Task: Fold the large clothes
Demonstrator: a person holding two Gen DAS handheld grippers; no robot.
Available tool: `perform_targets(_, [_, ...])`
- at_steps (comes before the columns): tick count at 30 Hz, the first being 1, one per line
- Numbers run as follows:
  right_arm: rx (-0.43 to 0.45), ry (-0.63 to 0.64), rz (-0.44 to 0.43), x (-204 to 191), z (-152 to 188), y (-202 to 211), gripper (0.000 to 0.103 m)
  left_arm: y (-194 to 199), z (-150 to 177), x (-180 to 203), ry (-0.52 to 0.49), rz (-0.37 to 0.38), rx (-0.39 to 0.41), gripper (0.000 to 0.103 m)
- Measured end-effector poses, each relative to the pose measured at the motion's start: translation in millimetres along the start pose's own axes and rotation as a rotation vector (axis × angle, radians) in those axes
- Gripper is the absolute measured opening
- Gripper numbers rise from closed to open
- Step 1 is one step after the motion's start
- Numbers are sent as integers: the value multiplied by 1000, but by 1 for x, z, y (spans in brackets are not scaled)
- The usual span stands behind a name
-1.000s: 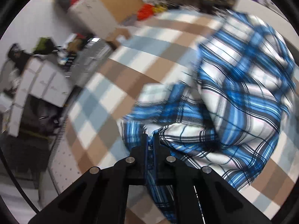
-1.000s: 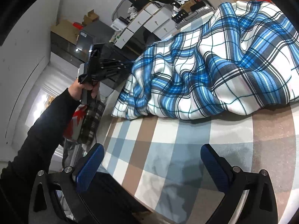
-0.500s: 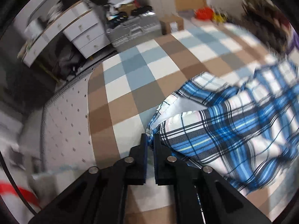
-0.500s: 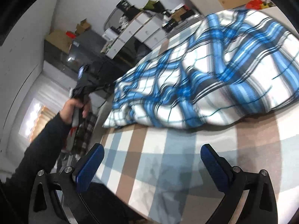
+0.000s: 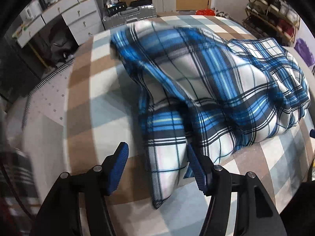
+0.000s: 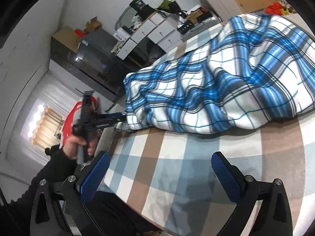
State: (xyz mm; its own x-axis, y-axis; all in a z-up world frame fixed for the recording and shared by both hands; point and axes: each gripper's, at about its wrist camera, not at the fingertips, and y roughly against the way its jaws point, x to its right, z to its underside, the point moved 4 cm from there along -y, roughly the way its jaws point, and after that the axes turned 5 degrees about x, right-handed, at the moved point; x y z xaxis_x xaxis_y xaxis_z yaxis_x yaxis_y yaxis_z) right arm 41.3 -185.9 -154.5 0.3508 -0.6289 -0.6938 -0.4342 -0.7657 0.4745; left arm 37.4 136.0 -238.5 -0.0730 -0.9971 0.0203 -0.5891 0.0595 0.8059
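On the checked bedspread [image 5: 82, 106] lies one blue-and-white plaid garment [image 5: 226, 82], heaped in soft folds toward the right of the left wrist view, with a blurred corner of it hanging down near the camera. At the bottom of that view the left gripper [image 5: 157, 161] has its two blue-padded fingers [image 5: 120, 163] parting; the loose corner of cloth sits between them, lying against the right-hand pad, and is not pinched. In the right wrist view one hand [image 6: 75, 144] in a dark sleeve [image 6: 49, 169] holds that gripper at the left, at the garment's edge. One white drawer unit [image 6: 155, 33] stands behind. Lower down, the right gripper [image 6: 160, 172] has both fingers spread wide above bare bedspread, well apart from the garment, with nothing between them.
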Motion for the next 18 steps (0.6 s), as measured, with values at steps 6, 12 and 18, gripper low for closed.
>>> perform_targets(6, [-3, 17, 39, 5, 5, 2, 103, -9, -2, 5, 41, 25, 17, 1])
perform_targets(12, [37, -16, 194, 29, -3, 7, 103, 11, 20, -32, 277, 37, 100, 0])
perform_targets(18, [133, -133, 376, 68, -23, 34, 103, 28, 58, -64, 462, 60, 143, 0])
